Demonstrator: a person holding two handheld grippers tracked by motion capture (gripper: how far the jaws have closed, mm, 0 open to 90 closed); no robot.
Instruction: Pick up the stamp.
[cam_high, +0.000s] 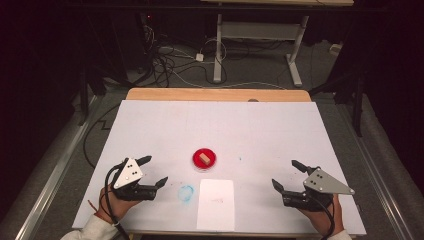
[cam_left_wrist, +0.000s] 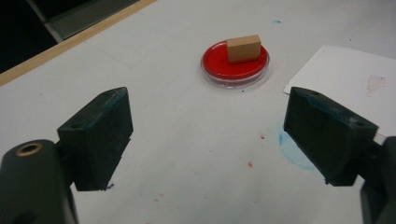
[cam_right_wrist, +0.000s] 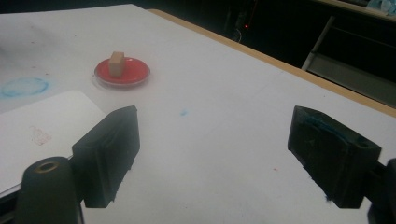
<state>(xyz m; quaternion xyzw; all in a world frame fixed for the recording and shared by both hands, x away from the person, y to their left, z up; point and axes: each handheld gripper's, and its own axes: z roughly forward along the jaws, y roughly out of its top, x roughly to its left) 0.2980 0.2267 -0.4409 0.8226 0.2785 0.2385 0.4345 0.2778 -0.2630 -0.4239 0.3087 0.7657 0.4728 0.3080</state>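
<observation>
A small tan wooden block (cam_high: 203, 159) (cam_left_wrist: 243, 48) (cam_right_wrist: 116, 63) stands in a round red dish (cam_high: 210, 156) (cam_left_wrist: 219, 65) (cam_right_wrist: 135, 73) near the middle of the white table. My left gripper (cam_high: 156, 171) (cam_left_wrist: 208, 135) rests at the front left, open, its jaws wide apart with nothing between them. It points toward the dish. At the front right, my right gripper (cam_high: 287, 175) (cam_right_wrist: 212, 154) is also open and holds nothing. Both grippers are well clear of the dish.
A white sheet of paper (cam_high: 216, 204) (cam_left_wrist: 345, 70) (cam_right_wrist: 42, 130) lies at the front centre, just below the dish. A blue ring stain (cam_high: 186, 192) (cam_right_wrist: 23, 87) marks the table left of the paper. The table's wooden far edge (cam_high: 215, 94) borders a dark floor with cables.
</observation>
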